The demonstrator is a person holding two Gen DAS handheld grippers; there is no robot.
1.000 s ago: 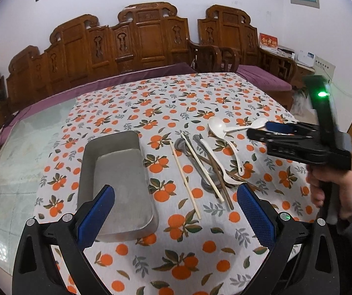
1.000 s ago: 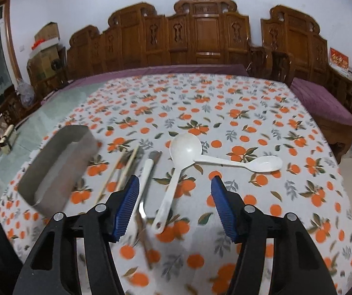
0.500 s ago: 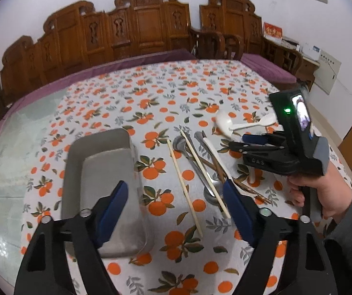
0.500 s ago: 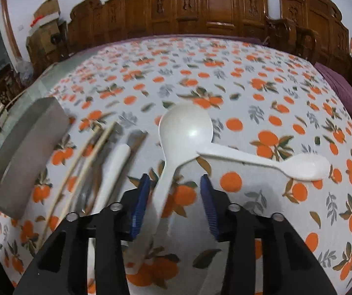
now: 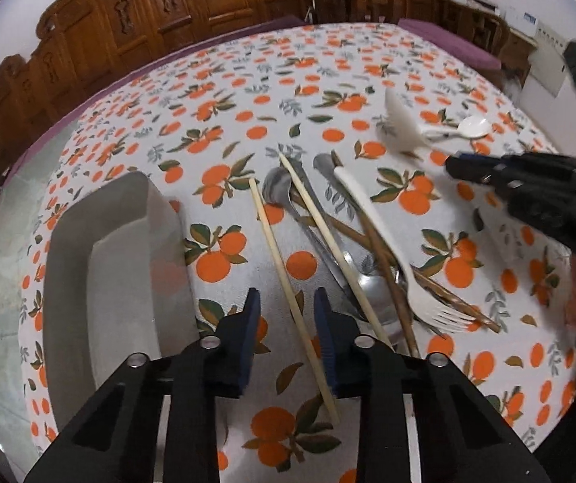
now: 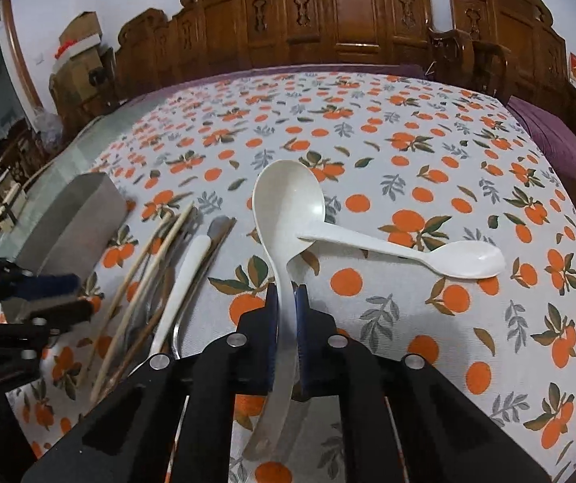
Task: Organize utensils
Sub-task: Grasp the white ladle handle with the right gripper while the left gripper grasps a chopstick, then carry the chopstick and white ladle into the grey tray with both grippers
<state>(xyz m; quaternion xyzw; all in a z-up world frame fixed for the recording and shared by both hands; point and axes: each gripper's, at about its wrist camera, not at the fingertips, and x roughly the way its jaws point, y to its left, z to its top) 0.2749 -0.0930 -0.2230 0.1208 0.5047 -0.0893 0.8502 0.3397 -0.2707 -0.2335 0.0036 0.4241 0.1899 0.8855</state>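
Note:
My right gripper [image 6: 286,302] is closing on the handle of the white ladle [image 6: 288,197], and its pads touch the handle on both sides. In the left wrist view the ladle bowl [image 5: 398,124] looks blurred and tipped up ahead of the right gripper [image 5: 455,165]. My left gripper [image 5: 288,314] points down at the table with its jaws closing. A pale chopstick [image 5: 276,253] lies between them, and a gap shows on its left side. A small white spoon [image 6: 449,253] lies across the ladle's neck.
A grey metal tray [image 5: 119,281] stands left of the utensil pile. The pile holds a second pale chopstick [image 5: 328,237], a white fork [image 5: 388,237], a metal spoon [image 5: 372,285] and brown chopsticks [image 5: 449,298]. Carved wooden chairs line the far table edge.
Both grippers came down toward the table and their jaws narrowed. The right one closed around the ladle handle; the left one moved over the pale chopstick.

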